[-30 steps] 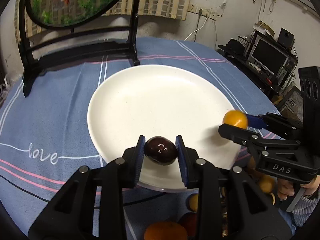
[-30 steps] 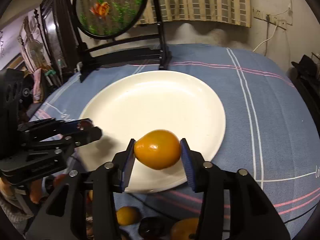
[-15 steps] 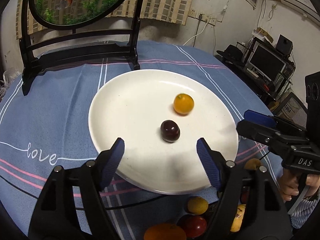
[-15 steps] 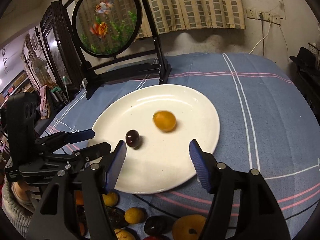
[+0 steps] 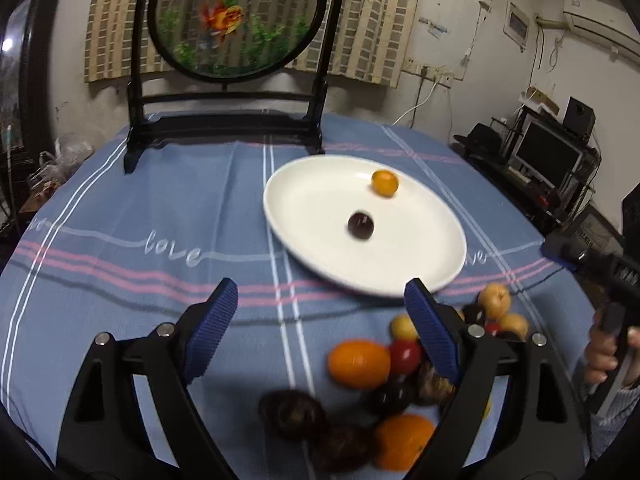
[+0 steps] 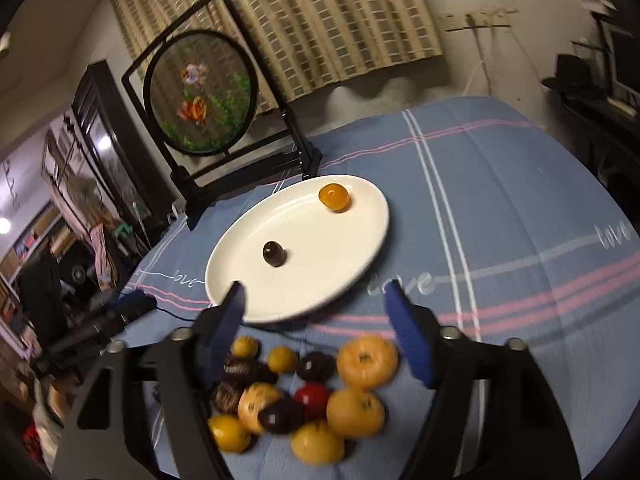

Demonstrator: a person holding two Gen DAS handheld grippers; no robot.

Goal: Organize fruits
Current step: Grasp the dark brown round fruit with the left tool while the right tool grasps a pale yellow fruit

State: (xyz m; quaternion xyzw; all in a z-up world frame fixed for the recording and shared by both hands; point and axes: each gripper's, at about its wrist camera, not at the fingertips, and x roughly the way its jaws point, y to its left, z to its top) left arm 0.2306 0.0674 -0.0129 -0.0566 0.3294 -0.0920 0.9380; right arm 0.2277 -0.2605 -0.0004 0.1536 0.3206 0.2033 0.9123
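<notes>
both grippers have drawn back from the white plate point(image 5: 444, 264), leaving the dark plum point(image 5: 360, 225) and the small orange fruit point(image 5: 385, 183) released on it, apart from each other; left gripper point(image 5: 320, 324) and right gripper point(image 6: 316, 324) are opening with nothing between the pads, hovering over the fruit pile point(image 6: 304, 396) on the blue tablecloth point(image 5: 160, 200), probably to pick the next pieces.

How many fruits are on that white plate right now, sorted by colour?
Orange fruit: 1
Dark fruit: 1
Total on the white plate: 2
</notes>
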